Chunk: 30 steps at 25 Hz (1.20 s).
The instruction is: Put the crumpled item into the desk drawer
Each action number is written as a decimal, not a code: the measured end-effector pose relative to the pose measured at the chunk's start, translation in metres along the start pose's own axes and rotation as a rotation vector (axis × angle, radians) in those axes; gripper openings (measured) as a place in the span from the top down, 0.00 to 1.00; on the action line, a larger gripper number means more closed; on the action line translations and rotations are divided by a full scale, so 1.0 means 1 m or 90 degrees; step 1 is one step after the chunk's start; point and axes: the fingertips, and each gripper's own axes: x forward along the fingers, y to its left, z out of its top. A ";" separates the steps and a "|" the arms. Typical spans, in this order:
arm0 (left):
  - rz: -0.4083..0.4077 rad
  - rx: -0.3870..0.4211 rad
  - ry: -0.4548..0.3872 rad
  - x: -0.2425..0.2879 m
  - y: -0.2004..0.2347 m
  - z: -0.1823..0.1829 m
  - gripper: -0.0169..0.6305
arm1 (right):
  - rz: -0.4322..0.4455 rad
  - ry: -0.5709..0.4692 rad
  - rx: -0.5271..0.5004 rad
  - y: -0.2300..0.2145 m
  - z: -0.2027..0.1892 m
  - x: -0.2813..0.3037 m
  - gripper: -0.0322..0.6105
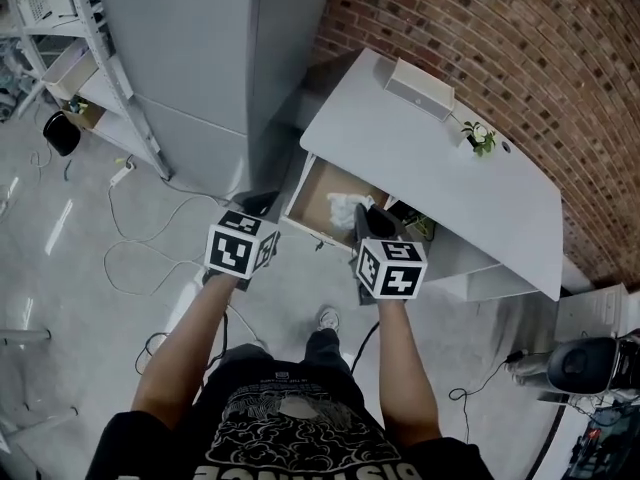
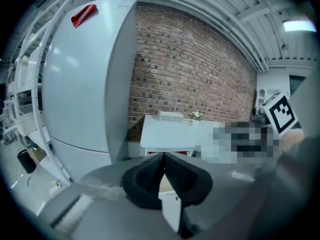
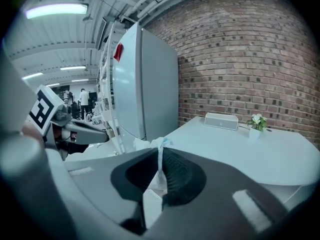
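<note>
In the head view the right gripper [image 1: 371, 218] covers part of the crumpled item [image 1: 343, 208] and of the drawer [image 1: 312, 200], whose back runs under the desk [image 1: 420, 158]. The jaws of the left gripper [image 1: 256, 206] hide behind its cube [image 1: 240, 248]. In the left gripper view the desk's right end is blurred over, and the red thing [image 2: 83, 15] is too small to tell.

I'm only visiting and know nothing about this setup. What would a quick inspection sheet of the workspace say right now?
Surface: white desk, mostly bare, with its drawer pulled open.
Job's things: crumpled white item, pinched and held over the open drawer, not released.
Clutter: box and potted plant near the desk's back edge.
Tools: right tool shut on the crumpled white item; left tool shut, nothing in it.
Cables: loose cables on the floor.
Surroundings: grey cabinet, brick wall, shelves.
</note>
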 end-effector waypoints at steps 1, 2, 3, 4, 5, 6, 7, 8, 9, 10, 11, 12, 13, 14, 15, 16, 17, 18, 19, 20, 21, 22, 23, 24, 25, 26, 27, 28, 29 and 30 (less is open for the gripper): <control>0.008 -0.004 0.002 0.003 0.000 0.001 0.97 | 0.009 0.004 -0.001 -0.004 0.001 0.004 0.91; 0.016 -0.008 0.004 0.006 0.000 0.003 0.97 | 0.018 0.008 -0.002 -0.008 0.001 0.008 0.91; 0.025 -0.014 0.006 0.010 -0.001 0.004 0.97 | 0.027 0.013 -0.005 -0.012 0.002 0.012 0.91; 0.033 -0.019 0.008 0.013 -0.001 0.005 0.97 | 0.036 0.017 -0.007 -0.015 0.002 0.016 0.91; 0.040 -0.024 0.009 0.016 -0.002 0.005 0.97 | 0.045 0.022 -0.008 -0.019 0.003 0.019 0.91; 0.047 -0.029 0.011 0.018 -0.002 0.006 0.97 | 0.053 0.026 -0.010 -0.022 0.003 0.024 0.91; 0.054 -0.034 0.013 0.021 -0.002 0.006 0.97 | 0.061 0.030 -0.012 -0.024 0.003 0.028 0.91; 0.062 -0.038 0.014 0.023 0.000 0.007 0.97 | 0.068 0.035 -0.014 -0.026 0.003 0.033 0.91; 0.070 -0.044 0.016 0.026 0.001 0.006 0.97 | 0.075 0.040 -0.016 -0.028 0.002 0.038 0.91; 0.076 -0.050 0.017 0.028 0.002 0.006 0.97 | 0.081 0.045 -0.017 -0.029 0.001 0.042 0.91; 0.082 -0.055 0.019 0.031 0.002 0.005 0.97 | 0.087 0.050 -0.018 -0.030 0.000 0.046 0.91; 0.087 -0.060 0.020 0.033 0.002 0.005 0.97 | 0.093 0.055 -0.020 -0.032 -0.002 0.048 0.91; 0.091 -0.063 0.021 0.036 0.001 0.004 0.97 | 0.099 0.059 -0.021 -0.033 -0.004 0.052 0.91; 0.095 -0.066 0.022 0.038 0.001 0.004 0.97 | 0.106 0.063 -0.022 -0.034 -0.005 0.055 0.91; 0.099 -0.070 0.024 0.040 0.000 0.003 0.97 | 0.113 0.066 -0.024 -0.035 -0.007 0.058 0.91; 0.103 -0.075 0.025 0.042 -0.001 0.001 0.97 | 0.119 0.070 -0.025 -0.036 -0.009 0.060 0.91; 0.107 -0.080 0.027 0.044 -0.001 -0.002 0.97 | 0.125 0.074 -0.026 -0.037 -0.011 0.062 0.91; 0.112 -0.086 0.030 0.045 -0.002 -0.004 0.97 | 0.130 0.077 -0.027 -0.038 -0.013 0.065 0.91; 0.115 -0.091 0.033 0.047 -0.002 -0.007 0.97 | 0.135 0.080 -0.027 -0.040 -0.015 0.067 0.91; 0.119 -0.095 0.035 0.049 -0.002 -0.009 0.97 | 0.140 0.083 -0.027 -0.041 -0.016 0.070 0.91; 0.123 -0.099 0.038 0.050 -0.002 -0.010 0.97 | 0.144 0.086 -0.029 -0.043 -0.018 0.073 0.91; 0.128 -0.102 0.043 0.051 -0.003 -0.013 0.97 | 0.149 0.091 -0.031 -0.045 -0.020 0.075 0.91; 0.133 -0.105 0.047 0.051 -0.003 -0.015 0.97 | 0.154 0.096 -0.035 -0.046 -0.022 0.078 0.91; 0.139 -0.109 0.050 0.051 -0.003 -0.018 0.97 | 0.159 0.102 -0.038 -0.047 -0.025 0.081 0.91; 0.146 -0.114 0.051 0.052 -0.002 -0.020 0.97 | 0.164 0.107 -0.041 -0.048 -0.028 0.084 0.91; 0.154 -0.120 0.050 0.052 0.000 -0.023 0.97 | 0.170 0.112 -0.043 -0.048 -0.030 0.087 0.91; 0.161 -0.127 0.050 0.052 0.001 -0.025 0.97 | 0.175 0.116 -0.045 -0.047 -0.032 0.090 0.91; 0.167 -0.134 0.051 0.053 0.002 -0.028 0.97 | 0.181 0.120 -0.047 -0.047 -0.035 0.093 0.91; 0.172 -0.140 0.053 0.054 0.003 -0.030 0.97 | 0.187 0.124 -0.049 -0.047 -0.037 0.097 0.91; 0.178 -0.147 0.055 0.055 0.003 -0.034 0.97 | 0.194 0.127 -0.052 -0.047 -0.038 0.100 0.91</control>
